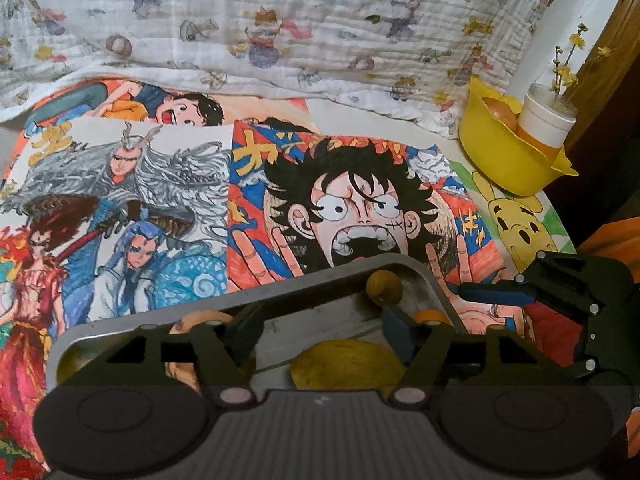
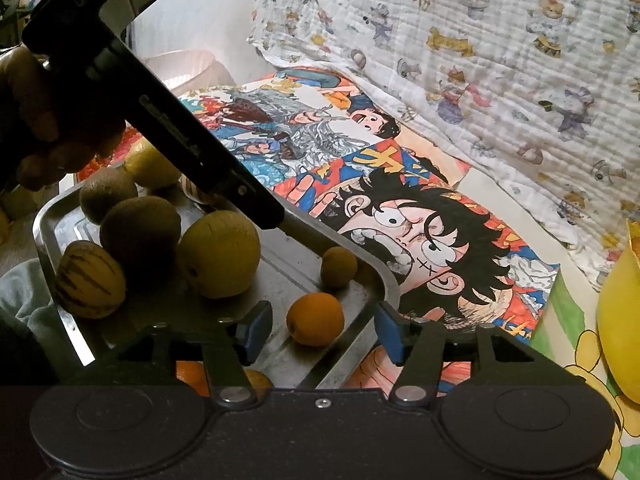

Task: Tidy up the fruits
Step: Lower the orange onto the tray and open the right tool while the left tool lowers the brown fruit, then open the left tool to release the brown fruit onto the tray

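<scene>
A metal tray point(image 2: 384, 280) holds several fruits: a small orange point(image 2: 315, 319), a yellow-green round fruit point(image 2: 219, 254), brown kiwis point(image 2: 140, 229), a striped melon-like fruit point(image 2: 89, 280) and a small brown fruit point(image 2: 339, 267). My right gripper point(image 2: 320, 330) is open, its blue pads either side of the orange at the tray's near corner. My left gripper point(image 1: 320, 330) is open above the tray point(image 1: 436, 292), over a yellow fruit point(image 1: 348, 364); the small brown fruit point(image 1: 385, 286) lies ahead. The right gripper shows in the left view point(image 1: 492, 294); the left gripper's body crosses the right view point(image 2: 192, 152).
A yellow bowl point(image 1: 508, 152) with fruit and a white cup of yellow flowers point(image 1: 546, 116) stands at the far right; its edge shows in the right view point(image 2: 620, 308). Anime drawings point(image 1: 360, 208) cover the table. A patterned blanket point(image 1: 280, 32) lies behind.
</scene>
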